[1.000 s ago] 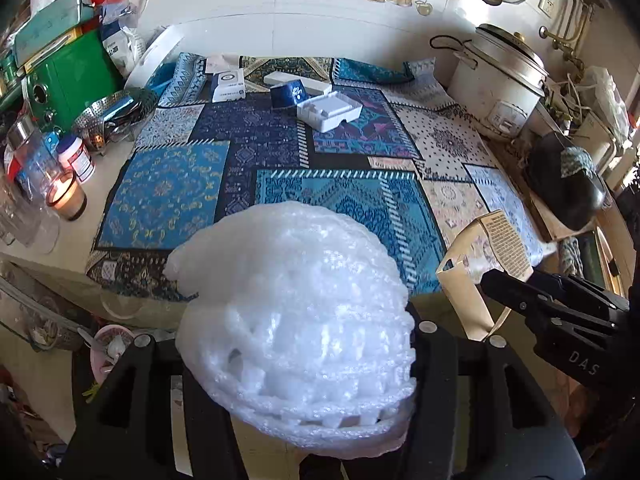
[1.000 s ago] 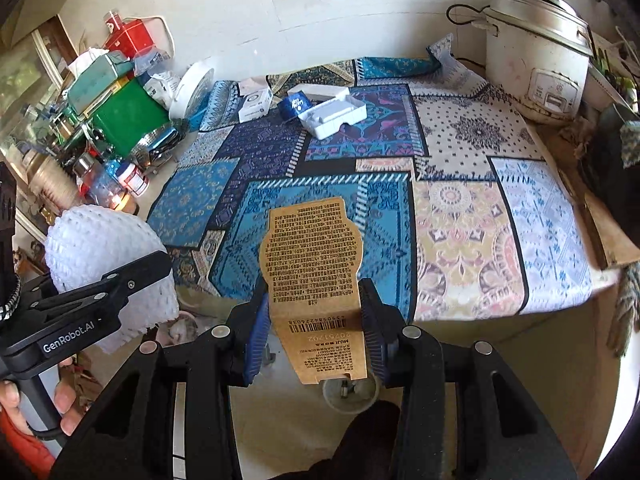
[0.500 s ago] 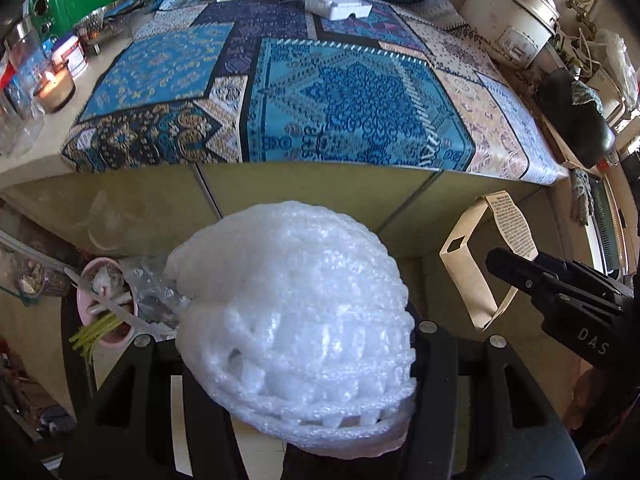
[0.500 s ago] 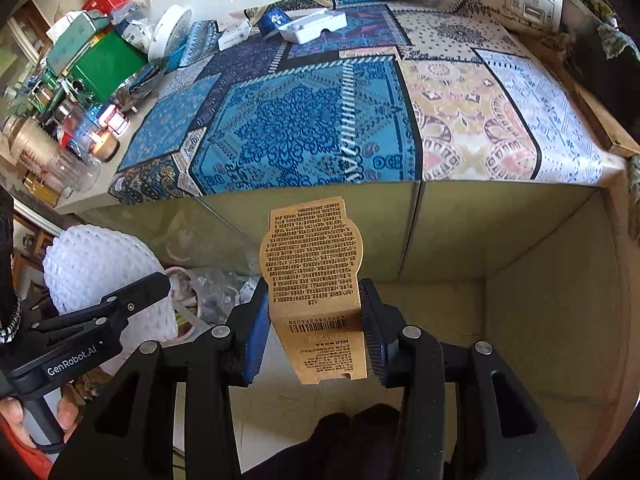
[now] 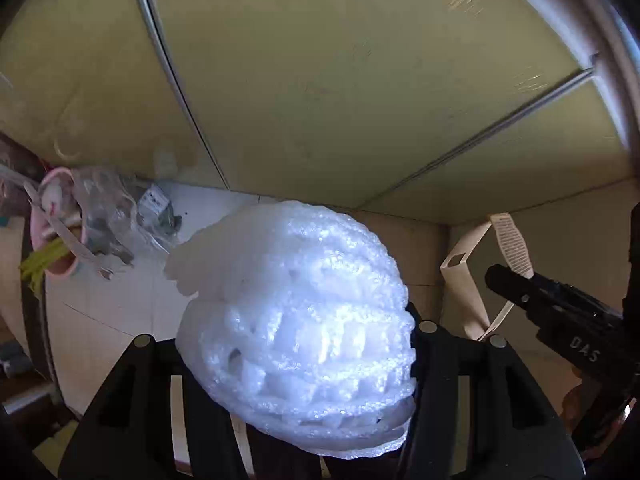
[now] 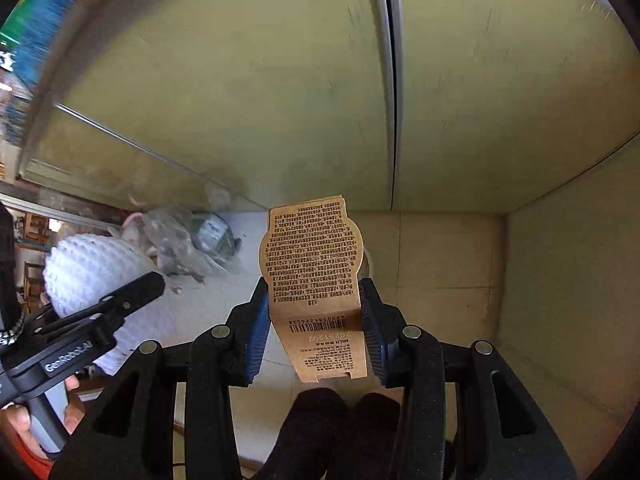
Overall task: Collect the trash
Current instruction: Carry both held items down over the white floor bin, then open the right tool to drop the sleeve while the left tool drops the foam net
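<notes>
White foam net [image 5: 296,328], brown printed card [image 6: 314,280], olive cabinet doors [image 5: 320,80].

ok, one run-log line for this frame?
phase: carry to bin | left tool: shut on foam net | right tool: shut on paper label | pink bin: floor, left, not reached

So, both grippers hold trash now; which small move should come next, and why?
Probably carry the left gripper, shut on the white foam net, leftward over the pink bin. The bin lies on its side; the right gripper grips the brown paper label.
</notes>
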